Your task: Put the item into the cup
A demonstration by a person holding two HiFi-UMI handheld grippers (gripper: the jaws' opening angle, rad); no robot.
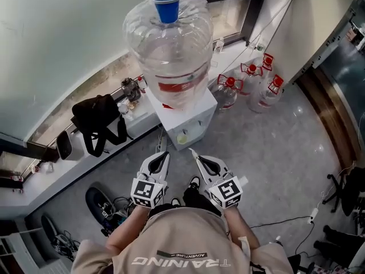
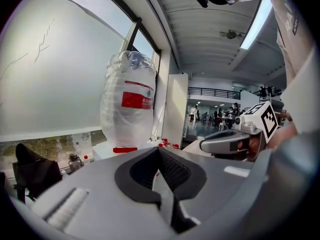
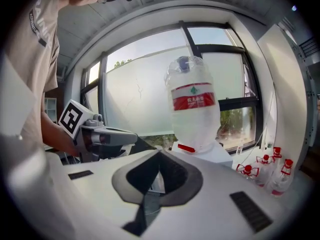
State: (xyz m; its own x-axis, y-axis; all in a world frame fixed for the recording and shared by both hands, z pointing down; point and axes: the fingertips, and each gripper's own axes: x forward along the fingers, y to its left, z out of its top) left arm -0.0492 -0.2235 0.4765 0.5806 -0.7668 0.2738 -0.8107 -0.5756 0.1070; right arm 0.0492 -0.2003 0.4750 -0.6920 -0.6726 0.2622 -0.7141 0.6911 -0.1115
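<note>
A blue cup [image 1: 166,5] stands on top of the big upturned water bottle [image 1: 171,50], which sits on a white dispenser [image 1: 185,119]. I see no separate item for the cup. My left gripper [image 1: 163,152] and right gripper [image 1: 193,152] are held side by side close to the person's body, pointing at the dispenser and short of it. Both are shut with nothing between the jaws, as the left gripper [image 2: 159,150] and right gripper [image 3: 160,154] show in their own views. The bottle [image 2: 129,101] [image 3: 192,106] rises ahead of each.
A black bag [image 1: 96,119] and a kettle [image 1: 131,88] rest on the window ledge at left. Several small jugs with red handles [image 1: 251,84] stand on the floor right of the dispenser. Dark gear [image 1: 102,207] lies at lower left, a cable [image 1: 285,221] and chair base [image 1: 347,193] at right.
</note>
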